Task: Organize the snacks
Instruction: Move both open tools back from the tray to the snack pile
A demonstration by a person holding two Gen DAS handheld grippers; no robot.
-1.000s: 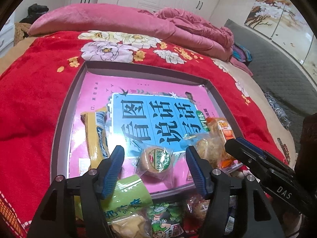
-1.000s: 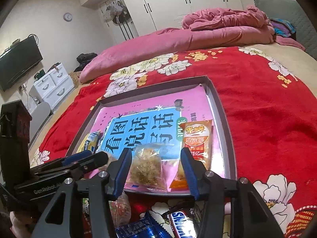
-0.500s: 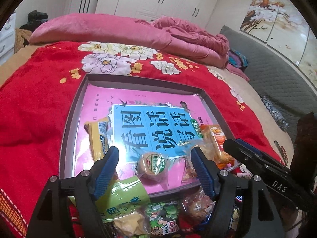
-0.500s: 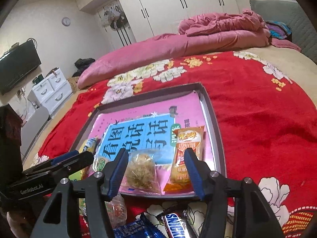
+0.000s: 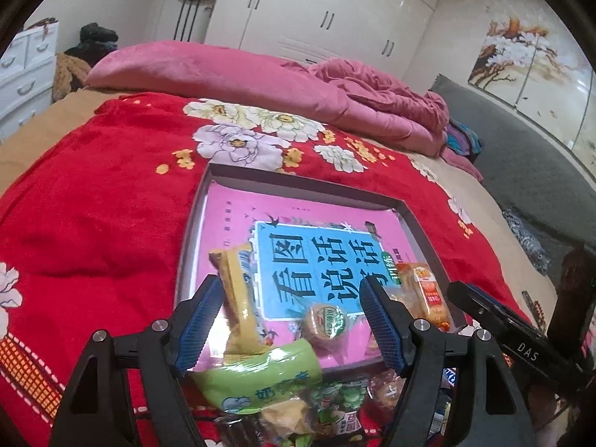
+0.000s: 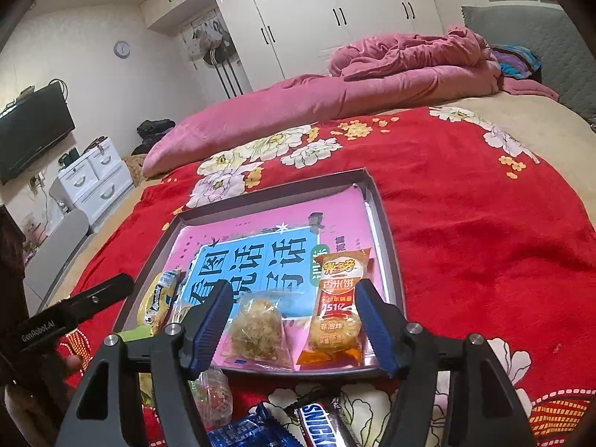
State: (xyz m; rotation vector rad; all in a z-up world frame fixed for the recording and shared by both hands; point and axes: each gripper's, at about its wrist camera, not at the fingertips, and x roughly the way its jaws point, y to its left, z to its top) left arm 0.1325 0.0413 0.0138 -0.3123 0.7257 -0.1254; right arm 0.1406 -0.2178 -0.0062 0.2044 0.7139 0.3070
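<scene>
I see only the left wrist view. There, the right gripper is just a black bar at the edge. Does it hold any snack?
Observer: No. The right gripper is open, with nothing between its fingers.
Operator: What lies in the tray behind my right finger?
Observer: A clear plastic bag of golden shredded snack lies flat in the grey rectangular tray, beside the orange rice cracker packet.
Operator: Are there snacks outside the tray on that side?
Observer: Yes, a dark Snickers bar and a blue foil packet lie on the red flowered blanket, in front of the tray.
</scene>
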